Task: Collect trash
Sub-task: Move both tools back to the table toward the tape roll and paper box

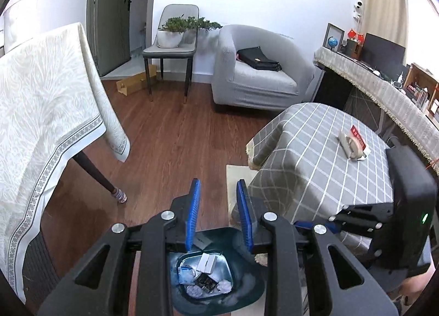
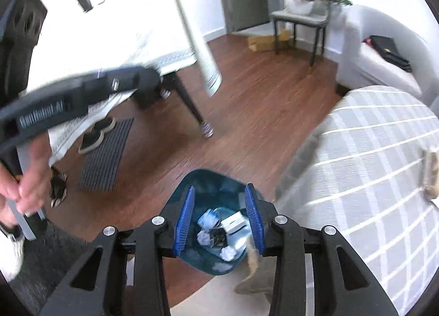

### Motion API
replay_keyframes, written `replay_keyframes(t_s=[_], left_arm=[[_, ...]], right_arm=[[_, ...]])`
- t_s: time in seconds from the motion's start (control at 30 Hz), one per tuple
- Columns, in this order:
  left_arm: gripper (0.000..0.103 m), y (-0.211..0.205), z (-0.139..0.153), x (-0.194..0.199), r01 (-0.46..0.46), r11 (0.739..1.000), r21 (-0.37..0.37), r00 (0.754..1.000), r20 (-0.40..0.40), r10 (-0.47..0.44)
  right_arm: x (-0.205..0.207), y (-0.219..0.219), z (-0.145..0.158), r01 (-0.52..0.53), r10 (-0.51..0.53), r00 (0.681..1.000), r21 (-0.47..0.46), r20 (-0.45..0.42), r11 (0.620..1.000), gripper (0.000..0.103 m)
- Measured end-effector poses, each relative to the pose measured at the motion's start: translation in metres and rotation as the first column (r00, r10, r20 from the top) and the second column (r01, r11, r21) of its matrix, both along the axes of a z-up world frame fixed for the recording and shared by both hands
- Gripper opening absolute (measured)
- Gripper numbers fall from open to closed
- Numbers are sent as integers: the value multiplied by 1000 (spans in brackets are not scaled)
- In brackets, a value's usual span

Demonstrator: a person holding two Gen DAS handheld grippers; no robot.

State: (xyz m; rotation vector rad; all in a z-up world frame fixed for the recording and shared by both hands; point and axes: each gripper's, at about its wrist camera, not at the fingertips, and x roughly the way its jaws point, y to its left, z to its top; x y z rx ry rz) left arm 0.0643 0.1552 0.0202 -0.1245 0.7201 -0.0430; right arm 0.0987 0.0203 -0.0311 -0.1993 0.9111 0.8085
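Note:
A teal trash bin [image 1: 248,288] stands on the wooden floor below both grippers. It holds crumpled paper, a small white box and a dark wrapper [image 1: 204,274]. My left gripper [image 1: 218,183] hangs above the bin, its blue pads a narrow gap apart with nothing between them. My right gripper [image 2: 220,187] is also over the bin [image 2: 203,178], open wider and empty, with the trash [image 2: 219,231] showing between its fingers. The right gripper's black body [image 1: 406,206] shows at the right of the left wrist view. A hand [image 2: 30,178] holds the left gripper's body [image 2: 68,102].
A small table with a grey checked cloth [image 1: 329,151] stands right of the bin and carries a tape roll and a red card [image 1: 354,140]. To the left is a white-clothed table [image 1: 41,96] with a dark leg [image 1: 96,173]. Beyond are a grey armchair [image 1: 255,74], a chair with a plant [image 1: 172,41] and a cardboard box [image 1: 134,82].

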Motion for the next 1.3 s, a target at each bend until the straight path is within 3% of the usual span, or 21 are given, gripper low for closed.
replay_keyframes(t_s=[0.17,0.3,0.7,1.07,1.13,1.3], left_arm=[[30,-28,8,5,45,999,-8,999,22,-45],[36,-52,9,8,87,996,-17,996,36,-86],[41,-137,-6,37,247,968,-36,969,9,-247],[41,-207,-27,83,382,923,-38,923,-35,-383],[41,-215,-33,89,399,916,-40,915,-48,-401],[41,-223,-51,95,440,896,-59,892,-88,-444]], right_arm=[[11,-43,19,90,-92,995,35,36,995,39],[19,-78,26,168,-170,984,41,61,985,39],[51,-195,38,380,-386,919,85,77,921,39],[108,-240,38,477,-479,877,55,31,877,38],[119,-243,34,497,-499,867,50,14,866,32],[144,-243,24,532,-532,847,23,-23,846,30]])
